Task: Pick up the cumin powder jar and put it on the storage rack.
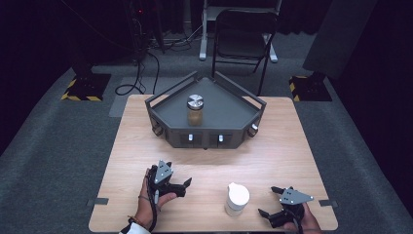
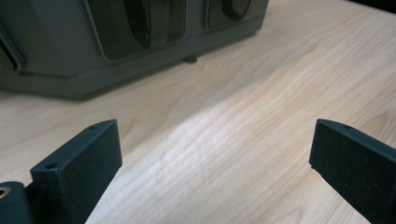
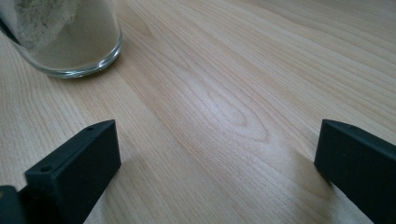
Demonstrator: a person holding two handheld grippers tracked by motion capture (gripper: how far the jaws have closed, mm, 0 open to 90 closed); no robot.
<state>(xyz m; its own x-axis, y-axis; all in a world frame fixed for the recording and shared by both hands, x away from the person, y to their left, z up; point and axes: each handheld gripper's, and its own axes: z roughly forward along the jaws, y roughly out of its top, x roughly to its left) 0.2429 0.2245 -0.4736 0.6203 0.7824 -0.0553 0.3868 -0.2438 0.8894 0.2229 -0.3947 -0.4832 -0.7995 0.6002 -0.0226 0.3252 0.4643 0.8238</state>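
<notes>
Left gripper (image 1: 178,181): jaws spread wide, nothing between them, just bare wood; pads (image 2: 88,163) hover low over the desk (image 1: 272,156), touching nothing. It sits near the desk's front-left corner, pointing right & slightly toward the grey tray (image 1: 229,109).

Right gripper (image 1: 271,201): jaws also spread wide, empty, bare wood between the pads (image 3: 79,168). It's at the front-right corner of the desk, held in a hand (image 1: 304,225), jaws aimed left at the white-lidded jar (image 1: 236,199). Jar stands upright near the front edge, just right of centre, between the two grippers, closer to the right one but apart from it. In the right gripper view its glass base (image 3: 70,42) holds pale powder, up at the left ahead of the jaws.

Tray w/ raised walls sits at the back-centre of the desk; a second jar (image 1: 195,109) w/ metal lid & brownish contents stands upright in it. Tray's front face has small knobs.

Room: dark, grey carpet, black folding chair (image 1: 243,34) behind the desk, cables on the floor, yellow-black striped stand bases at both sides
</notes>
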